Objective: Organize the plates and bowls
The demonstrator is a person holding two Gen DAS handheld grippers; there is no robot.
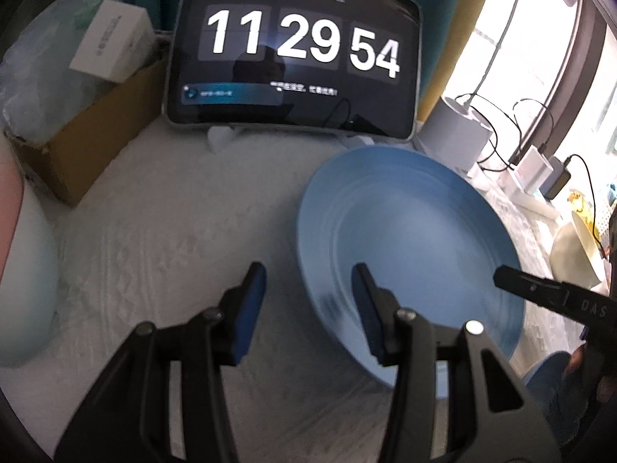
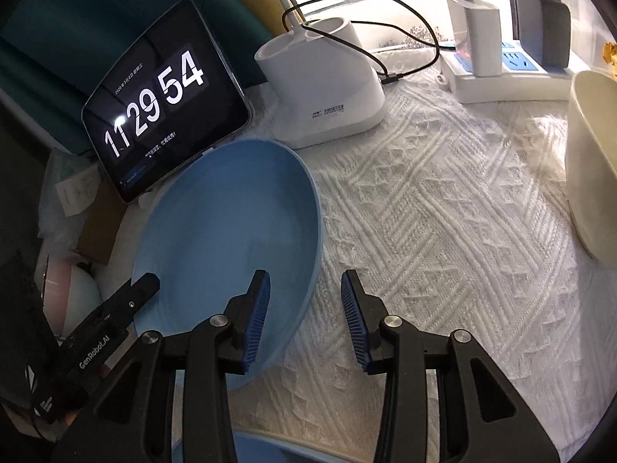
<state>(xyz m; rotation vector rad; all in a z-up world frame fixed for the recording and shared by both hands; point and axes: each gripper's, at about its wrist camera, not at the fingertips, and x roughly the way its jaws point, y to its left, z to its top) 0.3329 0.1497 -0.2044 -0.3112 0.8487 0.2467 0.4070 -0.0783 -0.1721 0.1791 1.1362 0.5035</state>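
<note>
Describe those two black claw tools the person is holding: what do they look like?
Each gripper is a black, angular plastic frame with silver pivot bolts and two fingers lined with ribbed blue pads. That goes for the left gripper and the right gripper alike. White lettering runs along the side of each.

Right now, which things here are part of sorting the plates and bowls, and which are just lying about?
Part of the job: blue plate, cream bowl, pink bowl.

Just lying about: tablet clock, cardboard box, white lamp base, power strip.
</note>
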